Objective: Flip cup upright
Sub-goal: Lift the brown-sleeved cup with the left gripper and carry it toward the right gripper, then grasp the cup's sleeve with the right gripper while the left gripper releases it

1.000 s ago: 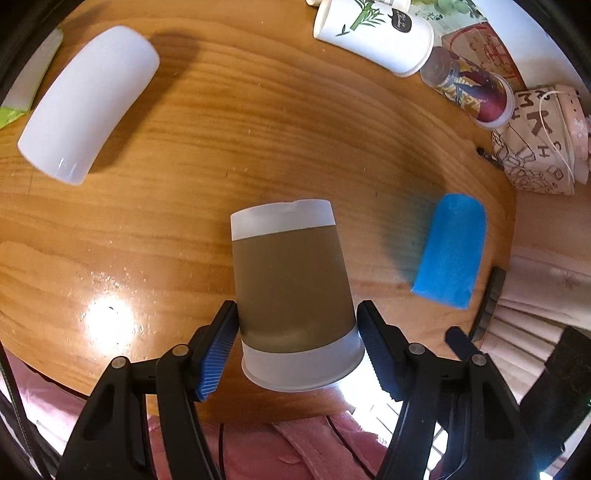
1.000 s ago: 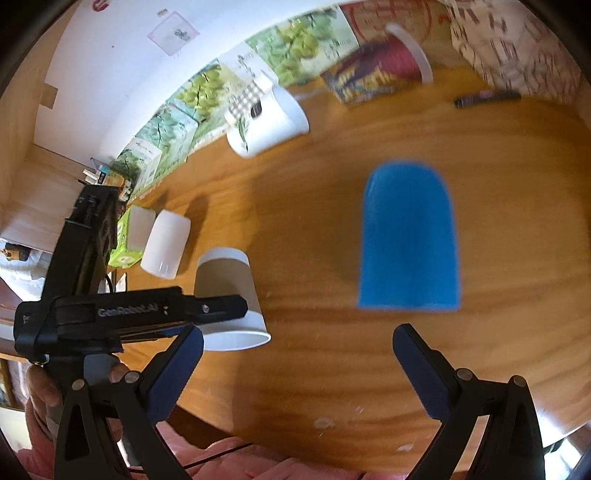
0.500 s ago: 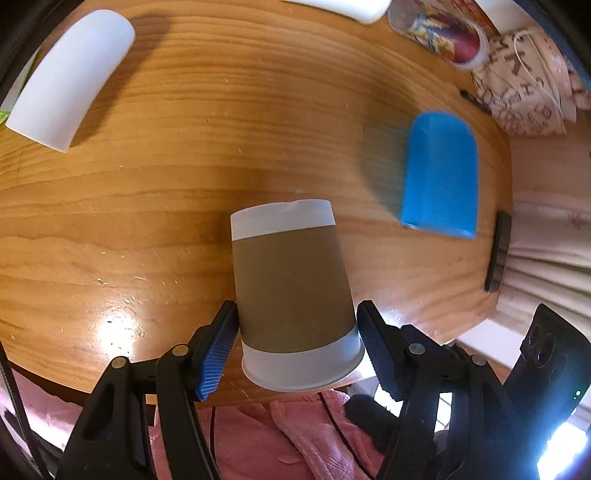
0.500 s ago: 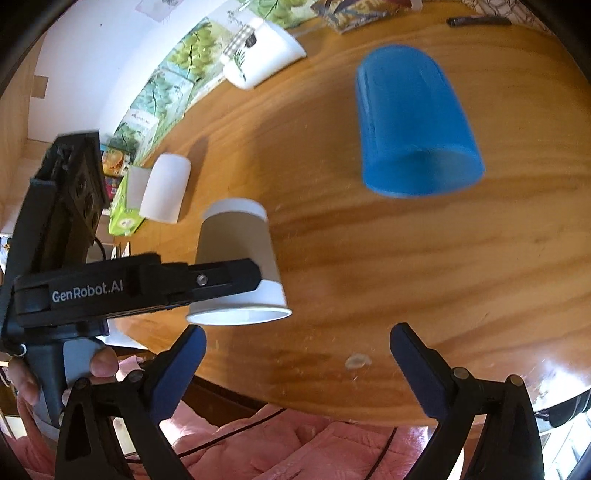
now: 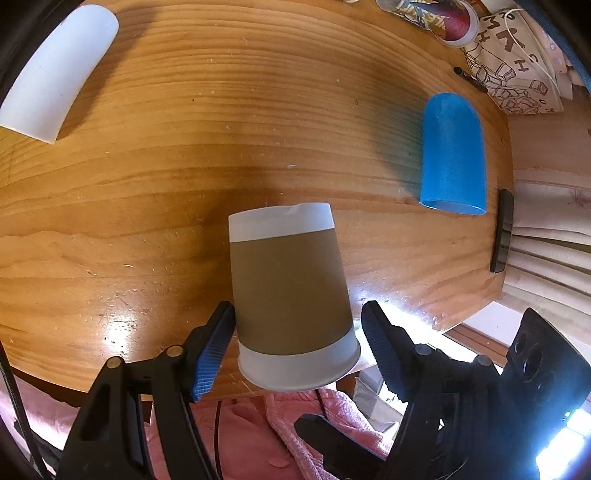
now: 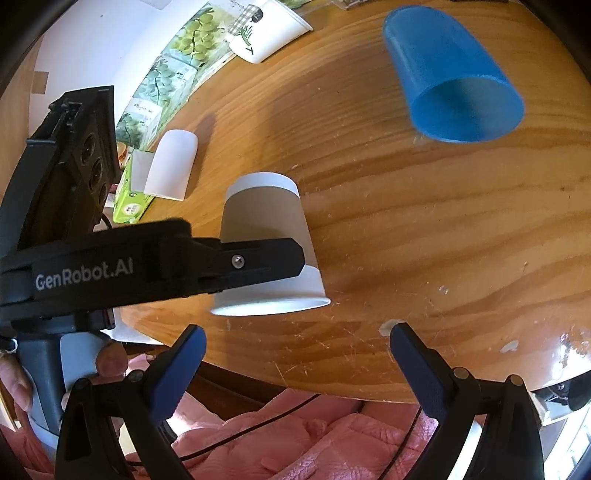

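Observation:
A brown paper cup with white bands (image 5: 288,291) is held in my left gripper (image 5: 297,332), which is shut on it near its rim. The cup is raised above the wooden table (image 5: 184,155) with its open mouth toward the camera and its base pointing away. In the right wrist view the same cup (image 6: 266,225) hangs mouth down, with the left gripper's finger across it. My right gripper (image 6: 295,350) is open and empty near the table's front edge. A blue cup (image 6: 447,70) lies on its side at the far right; it also shows in the left wrist view (image 5: 452,151).
A white cup (image 5: 55,70) lies on its side at the far left. A printed white cup (image 6: 266,33) and a patterned cup (image 5: 443,18) lie at the back. A printed bag (image 5: 513,59) and a pen (image 5: 469,79) sit at the right. Pink fabric (image 6: 295,443) lies below the table edge.
My left gripper has lifted the brown cup higher and back toward the table's front edge. The right gripper has drawn back and tilted; the blue cup's open mouth now shows.

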Motion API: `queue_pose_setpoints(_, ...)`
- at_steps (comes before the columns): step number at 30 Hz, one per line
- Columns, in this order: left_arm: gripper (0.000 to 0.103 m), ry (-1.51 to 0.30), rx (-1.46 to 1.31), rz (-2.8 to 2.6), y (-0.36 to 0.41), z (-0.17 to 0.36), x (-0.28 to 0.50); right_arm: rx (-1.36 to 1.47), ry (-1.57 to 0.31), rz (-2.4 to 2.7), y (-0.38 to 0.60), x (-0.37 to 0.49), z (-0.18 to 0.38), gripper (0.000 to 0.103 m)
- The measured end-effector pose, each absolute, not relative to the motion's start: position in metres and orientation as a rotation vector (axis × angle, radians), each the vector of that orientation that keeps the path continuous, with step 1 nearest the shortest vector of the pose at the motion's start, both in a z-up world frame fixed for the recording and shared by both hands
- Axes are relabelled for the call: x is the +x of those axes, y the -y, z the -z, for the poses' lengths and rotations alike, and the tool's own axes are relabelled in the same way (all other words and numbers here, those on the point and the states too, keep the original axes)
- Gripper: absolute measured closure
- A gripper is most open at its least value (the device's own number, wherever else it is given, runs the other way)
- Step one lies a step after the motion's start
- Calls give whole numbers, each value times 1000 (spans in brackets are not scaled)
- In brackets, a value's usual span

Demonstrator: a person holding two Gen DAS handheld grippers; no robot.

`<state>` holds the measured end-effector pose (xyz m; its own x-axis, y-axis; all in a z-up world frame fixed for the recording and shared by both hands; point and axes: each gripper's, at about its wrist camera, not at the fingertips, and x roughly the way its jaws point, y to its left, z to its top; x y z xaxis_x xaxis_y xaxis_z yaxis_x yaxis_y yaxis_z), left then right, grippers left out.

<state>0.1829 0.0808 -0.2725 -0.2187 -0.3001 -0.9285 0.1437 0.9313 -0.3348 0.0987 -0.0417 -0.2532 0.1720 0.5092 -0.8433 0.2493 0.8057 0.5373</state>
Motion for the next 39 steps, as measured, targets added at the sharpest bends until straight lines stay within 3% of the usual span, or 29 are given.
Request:
queue_pose_setpoints(12, 28, -1662, -117, 505, -96, 252, 187, 699, -1392, -155, 36, 91, 255, 3)
queue_pose_setpoints(27, 28, -1354, -104, 553, -162, 216, 199, 781, -1333, -54, 10, 87, 259, 3)
queue_pose_setpoints(33, 28, -1311, -62, 577, -181, 212, 198, 784, -1289, 29, 0, 88, 263, 3)
queue_pose_setpoints(35, 28, -1318, -64, 583, -186, 213, 197, 793, -1273, 47, -2, 88, 264, 10)
queue_pose_setpoints(39, 28, -1328, -48, 595, -190, 214, 194, 790, -1254, 74, -7, 88, 266, 13)
